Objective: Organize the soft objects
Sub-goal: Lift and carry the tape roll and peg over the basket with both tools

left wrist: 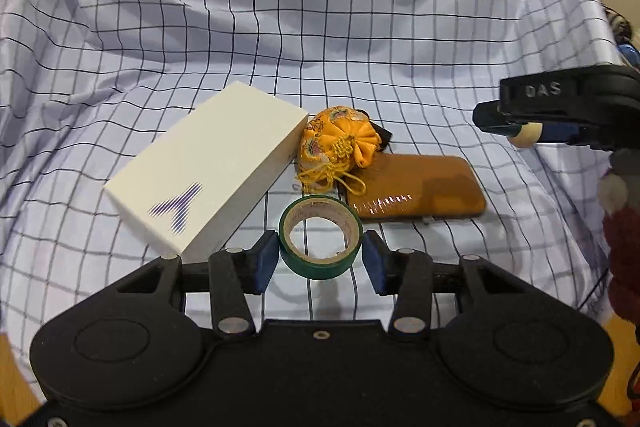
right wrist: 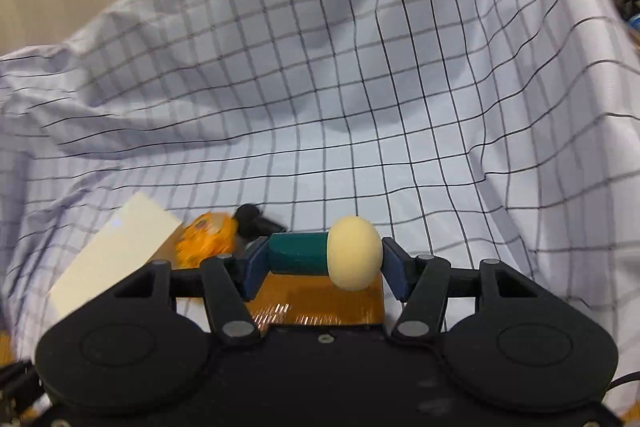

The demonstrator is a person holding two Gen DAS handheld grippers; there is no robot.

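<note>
My left gripper [left wrist: 320, 254] is shut on a green tape roll [left wrist: 321, 237], held just above the checked cloth [left wrist: 360, 27]. Beyond it lie a white box [left wrist: 208, 167], an orange drawstring pouch [left wrist: 340, 147] and a glossy brown case [left wrist: 416, 187]. My right gripper [right wrist: 322, 259] is shut on a wooden peg figure with a teal body [right wrist: 298, 253] and a cream round head [right wrist: 354, 253], lying crosswise between the pads. In the left wrist view the right gripper [left wrist: 520, 131] hangs at the right edge with the cream head [left wrist: 529, 135] showing.
The checked cloth rises in folds at the back and sides. The white box [right wrist: 108, 259], the pouch [right wrist: 206, 237], a small black object [right wrist: 252, 221] and the brown case [right wrist: 316, 301] sit below the right gripper. Dark red soft stuff [left wrist: 622, 251] shows at the right edge.
</note>
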